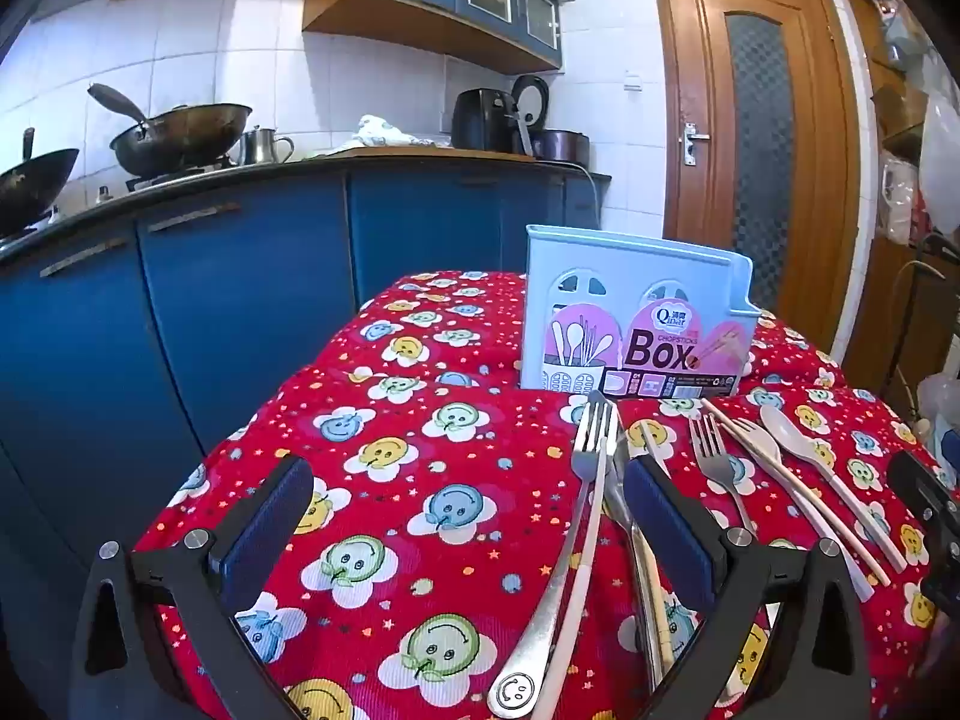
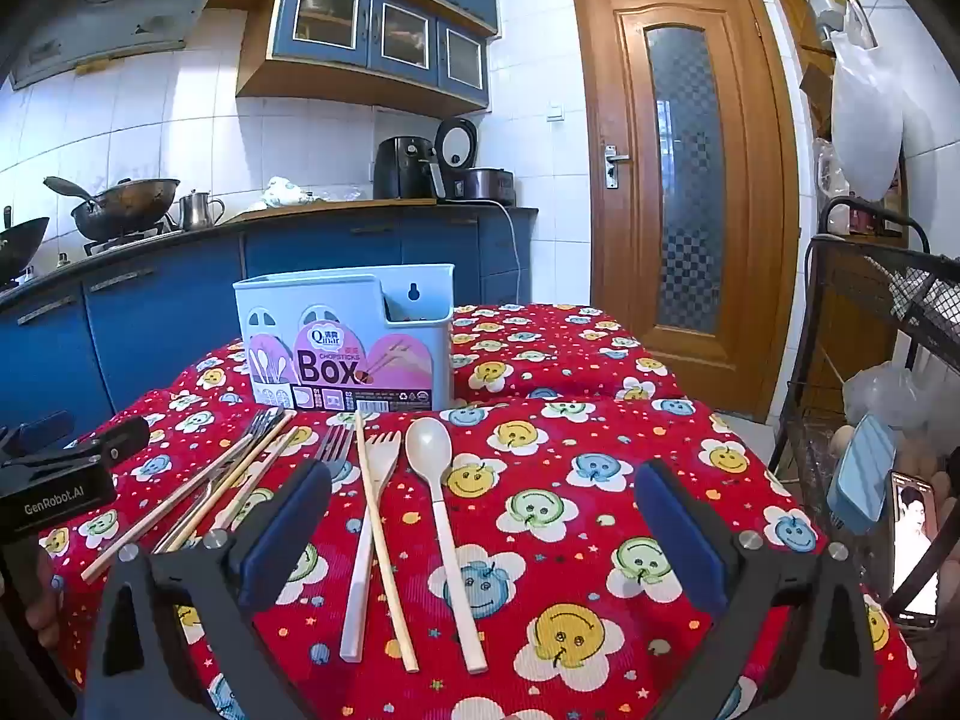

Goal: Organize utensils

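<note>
A light blue chopsticks box [image 1: 636, 324] stands upright at the back of the red smiley tablecloth; it also shows in the right wrist view [image 2: 345, 342]. My left gripper [image 1: 468, 522] is open above the cloth, with a metal fork [image 1: 564, 552] and a cream chopstick [image 1: 585, 564] lying between its fingers, nearer the right one. More utensils lie to its right: a metal fork [image 1: 717, 462] and a cream spoon [image 1: 798, 438]. My right gripper [image 2: 480, 528] is open and empty over a cream fork [image 2: 369, 528], a chopstick [image 2: 384, 546] and the cream spoon [image 2: 441, 498].
Metal forks and chopsticks [image 2: 222, 480] lie in a heap at the left in the right wrist view. Blue kitchen cabinets [image 1: 240, 300] stand behind the table. A black wire rack [image 2: 888, 360] and a phone [image 2: 912, 540] are at the right edge. A wooden door [image 2: 684, 180] is behind.
</note>
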The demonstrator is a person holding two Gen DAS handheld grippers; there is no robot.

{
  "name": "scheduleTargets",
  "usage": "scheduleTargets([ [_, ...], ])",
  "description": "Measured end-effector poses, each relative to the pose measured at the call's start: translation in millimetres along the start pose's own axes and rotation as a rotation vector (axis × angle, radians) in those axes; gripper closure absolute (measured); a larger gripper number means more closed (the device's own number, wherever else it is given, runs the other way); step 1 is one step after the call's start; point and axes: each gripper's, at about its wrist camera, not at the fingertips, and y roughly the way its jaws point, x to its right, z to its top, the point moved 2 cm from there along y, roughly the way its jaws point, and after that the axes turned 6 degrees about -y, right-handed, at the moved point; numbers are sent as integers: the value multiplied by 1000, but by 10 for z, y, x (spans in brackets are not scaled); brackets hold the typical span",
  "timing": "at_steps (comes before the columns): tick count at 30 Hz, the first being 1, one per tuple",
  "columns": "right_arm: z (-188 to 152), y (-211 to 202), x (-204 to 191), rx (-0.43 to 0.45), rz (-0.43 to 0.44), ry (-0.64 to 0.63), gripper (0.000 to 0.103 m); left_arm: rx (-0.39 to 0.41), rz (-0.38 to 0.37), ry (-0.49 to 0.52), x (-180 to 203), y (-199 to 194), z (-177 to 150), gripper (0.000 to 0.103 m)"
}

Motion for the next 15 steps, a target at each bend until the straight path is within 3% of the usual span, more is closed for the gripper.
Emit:
scheduleTargets([
  [15,-2,2,2,-3,0,0,0,-5,-2,-5,0,2,-1,0],
])
